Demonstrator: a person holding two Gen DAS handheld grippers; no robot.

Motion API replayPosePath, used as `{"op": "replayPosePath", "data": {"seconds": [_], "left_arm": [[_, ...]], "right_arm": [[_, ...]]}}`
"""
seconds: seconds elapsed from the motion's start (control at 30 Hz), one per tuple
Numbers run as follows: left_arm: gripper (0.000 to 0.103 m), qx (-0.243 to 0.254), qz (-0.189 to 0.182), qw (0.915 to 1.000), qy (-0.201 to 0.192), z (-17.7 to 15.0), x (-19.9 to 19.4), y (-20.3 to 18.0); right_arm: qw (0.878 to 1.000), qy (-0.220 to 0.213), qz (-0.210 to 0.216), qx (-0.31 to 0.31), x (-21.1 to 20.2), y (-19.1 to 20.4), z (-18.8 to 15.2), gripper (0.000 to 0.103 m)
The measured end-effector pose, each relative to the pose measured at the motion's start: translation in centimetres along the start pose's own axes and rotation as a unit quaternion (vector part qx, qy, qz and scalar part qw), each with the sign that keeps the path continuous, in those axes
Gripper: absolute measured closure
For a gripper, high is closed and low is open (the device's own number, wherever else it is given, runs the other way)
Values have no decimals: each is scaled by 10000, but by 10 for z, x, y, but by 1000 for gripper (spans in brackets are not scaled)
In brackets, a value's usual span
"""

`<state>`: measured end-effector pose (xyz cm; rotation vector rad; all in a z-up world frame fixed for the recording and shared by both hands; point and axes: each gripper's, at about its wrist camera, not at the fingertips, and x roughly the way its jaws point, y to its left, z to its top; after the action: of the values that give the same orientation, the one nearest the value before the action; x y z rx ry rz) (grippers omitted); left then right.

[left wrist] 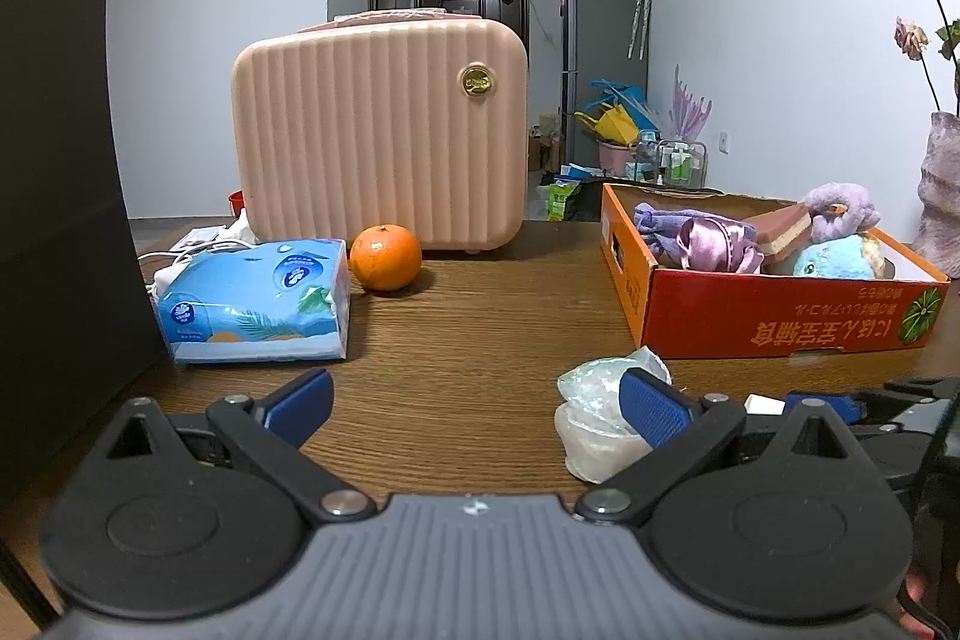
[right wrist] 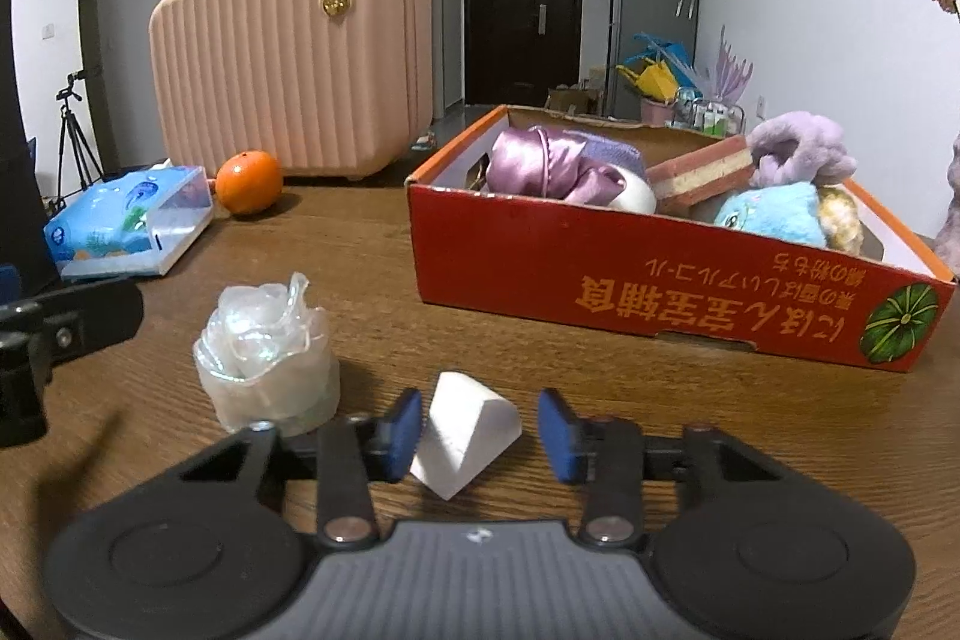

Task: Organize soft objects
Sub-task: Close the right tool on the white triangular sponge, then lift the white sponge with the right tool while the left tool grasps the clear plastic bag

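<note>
A white wedge-shaped sponge (right wrist: 465, 436) lies on the wooden table between the jaws of my right gripper (right wrist: 480, 433), which is open around it; the left pad touches it, the right pad stands apart. A translucent iridescent soft lump (right wrist: 267, 358) sits just left of it; in the left wrist view this lump (left wrist: 594, 418) lies beside the right finger of my left gripper (left wrist: 480, 406), which is open and empty. A red-orange cardboard box (right wrist: 660, 274) holds purple satin cloth (right wrist: 540, 163), a pink sponge block (right wrist: 699, 172), a purple fluffy item (right wrist: 798, 145) and a blue plush (right wrist: 774, 214).
A pink ribbed case (left wrist: 384, 130) stands at the back of the table, with an orange (left wrist: 386, 257) and a blue tissue pack (left wrist: 258, 301) in front of it. A dark panel (left wrist: 54, 160) stands at the left. A vase (left wrist: 939, 202) stands behind the box.
</note>
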<state>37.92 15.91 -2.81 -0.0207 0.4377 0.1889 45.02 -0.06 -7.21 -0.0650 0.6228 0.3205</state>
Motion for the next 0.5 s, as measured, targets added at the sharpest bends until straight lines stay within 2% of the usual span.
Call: {"op": "replayPosePath", "data": {"seconds": [0.07, 0.17, 0.5], "left_arm": [[0, 5, 1, 10000, -4, 0, 1, -1], [0, 27, 21, 10000, 14, -1, 3, -3], [0, -194, -70, 9998, -12, 3, 8, -6]], "right_arm": [[10000, 6, 42, 11, 1, 0, 0, 72], [10000, -4, 65, -7, 1, 0, 0, 75], [9998, -151, 77, 113, -3, -12, 4, 77]]}}
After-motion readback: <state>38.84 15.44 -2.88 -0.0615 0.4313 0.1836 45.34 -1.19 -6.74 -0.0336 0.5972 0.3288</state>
